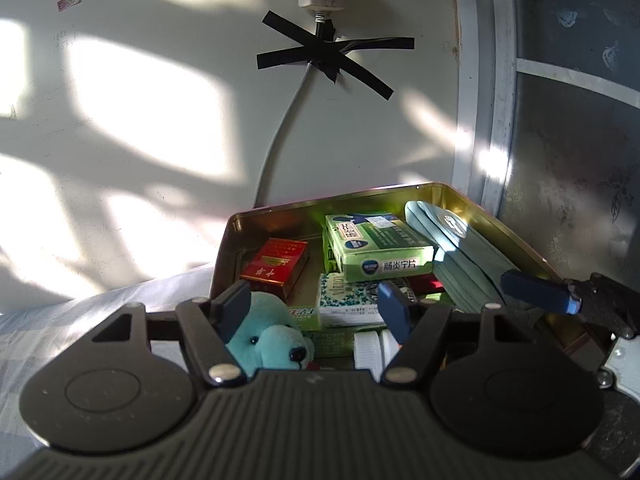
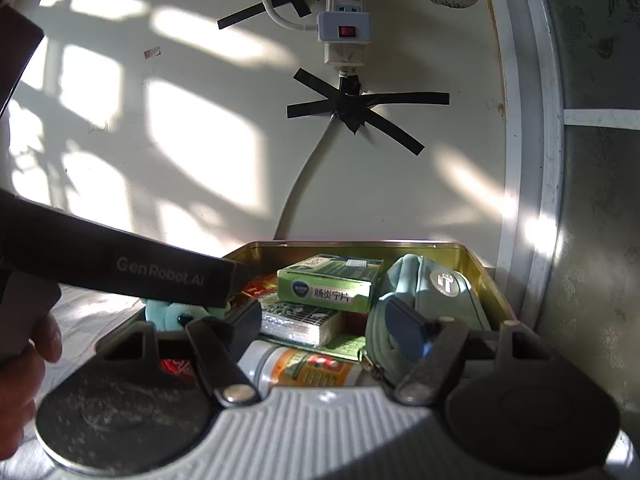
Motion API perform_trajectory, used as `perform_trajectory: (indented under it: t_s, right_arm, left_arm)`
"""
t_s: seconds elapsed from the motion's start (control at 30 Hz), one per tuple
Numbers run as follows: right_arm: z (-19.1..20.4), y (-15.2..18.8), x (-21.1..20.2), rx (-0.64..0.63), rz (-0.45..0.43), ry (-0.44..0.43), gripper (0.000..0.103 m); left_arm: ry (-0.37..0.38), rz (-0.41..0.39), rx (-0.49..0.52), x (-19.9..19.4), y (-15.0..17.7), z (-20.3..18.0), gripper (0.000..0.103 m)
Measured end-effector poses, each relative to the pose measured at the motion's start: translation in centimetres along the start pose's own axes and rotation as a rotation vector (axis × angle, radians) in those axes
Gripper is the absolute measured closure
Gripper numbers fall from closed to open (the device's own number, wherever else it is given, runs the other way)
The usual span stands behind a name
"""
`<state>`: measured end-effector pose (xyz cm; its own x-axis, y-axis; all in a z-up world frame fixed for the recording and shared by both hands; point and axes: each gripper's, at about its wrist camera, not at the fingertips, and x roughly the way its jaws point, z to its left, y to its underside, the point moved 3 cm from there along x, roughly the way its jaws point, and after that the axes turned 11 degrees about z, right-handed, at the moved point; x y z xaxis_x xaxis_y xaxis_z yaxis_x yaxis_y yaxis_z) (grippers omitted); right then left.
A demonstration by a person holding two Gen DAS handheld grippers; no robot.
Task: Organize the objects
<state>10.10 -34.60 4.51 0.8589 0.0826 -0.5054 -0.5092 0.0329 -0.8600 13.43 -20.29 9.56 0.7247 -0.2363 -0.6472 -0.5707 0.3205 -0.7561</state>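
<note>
A: Gold metal tin [image 1: 280, 210], open, no lid on it, set on pale bedding close to the wall. Packed full.

B: Contents?

A: Teal plush bear [image 1: 267, 334] at the near left corner, face toward the camera. Red cigarette pack [image 1: 276, 266] behind it, lying flat. Green medicine box [image 1: 380, 246] on top of other boxes, mid-tin; a white box with green pattern [image 1: 346, 300] lies below it.

B: Right side?

A: Grey-blue pouch [image 2: 432, 292], round silver badge on it, leaning along the right wall. White bottle with orange-green label [image 2: 308, 368] on its side at the near edge.
</note>
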Motion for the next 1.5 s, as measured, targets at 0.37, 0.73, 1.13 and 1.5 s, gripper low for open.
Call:
perform_trajectory:
  t_s: [0.37, 0.73, 1.13, 1.5]
  right_arm:
    - [0.3, 2.9, -6.1, 0.144, -0.027, 0.002, 0.028]
    - [3.4, 3.5, -10.4, 0.183, -0.053, -0.034, 0.017]
    - [7.1, 6.0, -12.0, 0.174, -0.024, -0.019, 0.000]
    - [8.9, 7.2, -11.6, 0.163, 0.010, -0.016, 0.000]
  left_arm:
    - [-0.045, 0.009, -0.023, -4.5, 4.6, 2.1, 0.021]
    - [-0.060, 0.020, -0.076, -7.9, 9.2, 4.4, 0.009]
    - [-0.094, 0.047, -0.159, -9.2, 14.2, 7.1, 0.000]
    - [-0.125, 0.070, -0.160, -8.8, 15.8, 7.9, 0.000]
